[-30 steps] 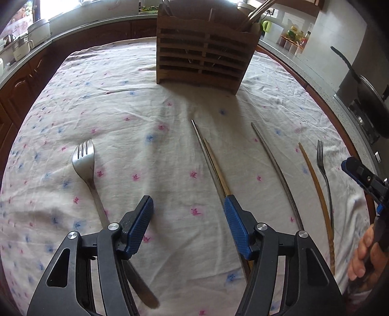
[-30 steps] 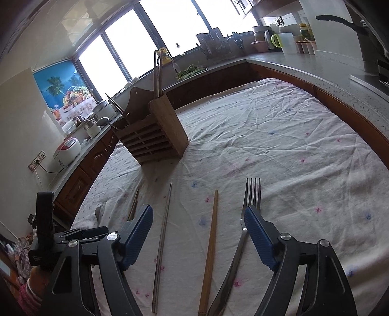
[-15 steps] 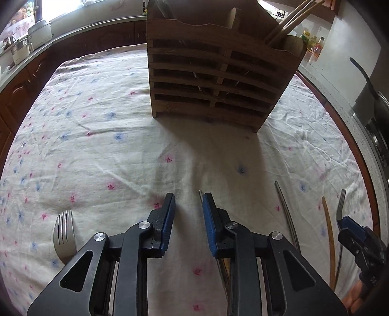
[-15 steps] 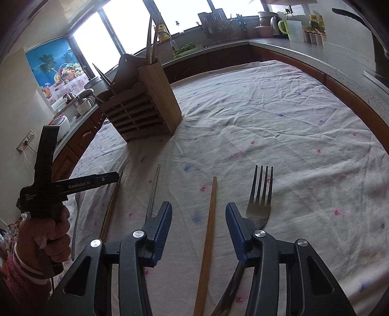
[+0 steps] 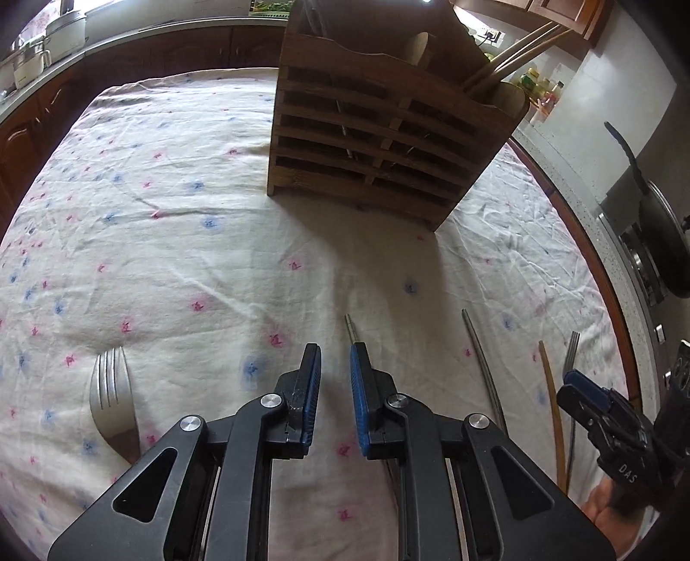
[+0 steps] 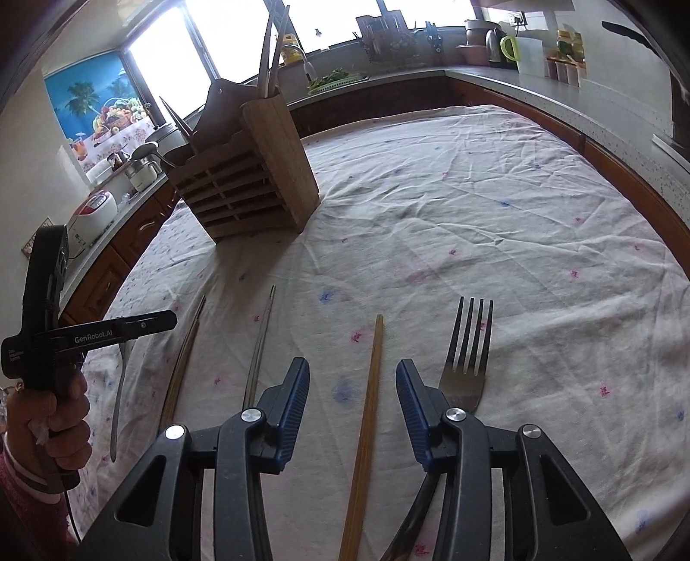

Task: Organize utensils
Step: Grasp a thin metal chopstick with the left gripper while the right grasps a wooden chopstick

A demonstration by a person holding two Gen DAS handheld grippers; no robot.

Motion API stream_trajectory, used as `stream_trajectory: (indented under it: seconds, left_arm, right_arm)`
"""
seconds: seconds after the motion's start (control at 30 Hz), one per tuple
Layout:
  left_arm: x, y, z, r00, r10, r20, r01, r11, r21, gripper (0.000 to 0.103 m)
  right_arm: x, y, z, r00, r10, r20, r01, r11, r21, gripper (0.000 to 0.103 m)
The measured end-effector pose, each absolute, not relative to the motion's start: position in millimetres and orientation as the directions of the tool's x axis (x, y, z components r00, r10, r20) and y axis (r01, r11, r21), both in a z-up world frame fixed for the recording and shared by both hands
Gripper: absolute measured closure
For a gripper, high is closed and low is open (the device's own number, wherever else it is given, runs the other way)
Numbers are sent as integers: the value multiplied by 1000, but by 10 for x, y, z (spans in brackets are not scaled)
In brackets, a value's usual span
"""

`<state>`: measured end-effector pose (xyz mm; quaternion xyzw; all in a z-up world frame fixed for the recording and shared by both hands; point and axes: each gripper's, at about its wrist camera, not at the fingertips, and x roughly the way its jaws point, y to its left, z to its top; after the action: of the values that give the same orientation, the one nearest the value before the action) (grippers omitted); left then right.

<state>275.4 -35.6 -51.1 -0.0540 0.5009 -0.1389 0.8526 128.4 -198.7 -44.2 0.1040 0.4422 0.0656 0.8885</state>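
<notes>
A slatted wooden utensil holder stands at the back of the cloth-covered table; it also shows in the right wrist view. My left gripper is nearly shut with a narrow empty gap, above the cloth beside a metal chopstick. A fork lies to its left. My right gripper is open, its jaws either side of a wooden chopstick. A fork lies just right of it. A metal chopstick and a wooden one lie to the left.
The table has a white flowered cloth. A counter runs around it with a kettle, a rice cooker and pots. A pan sits on the stove at right. My left hand and its gripper body show at left.
My left gripper has moved forward towards the holder and closed from wide open to nearly shut. My right gripper narrowed, then opened wider again over the wooden chopstick.
</notes>
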Motion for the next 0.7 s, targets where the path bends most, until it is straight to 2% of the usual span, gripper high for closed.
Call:
stream_trajectory:
  seconds: [0.13,0.23,0.5,0.7]
  left_arm:
    - [2764,-589,-564,475,-206,-855,235,967,-102,90]
    - [2679,-550,-557,475,-186,-860,260,963,-64,90]
    - [2447,-110,-542,424,-259,-868,215,960,-182,90]
    - [2466,-304,-548,457,-227,-860,244,962,-124,90]
  right_arm:
    - [1283,-1985,-413,603,207,-771,-22,970,243,60]
    - [1274,-1971,-387,607,213,-765,-31,969,246,60]
    - [1339,-1950,-449,595,206,-777,-44,974,224,60]
    - [1426,-1977,-543,567,168,-807,-27,982,186,60]
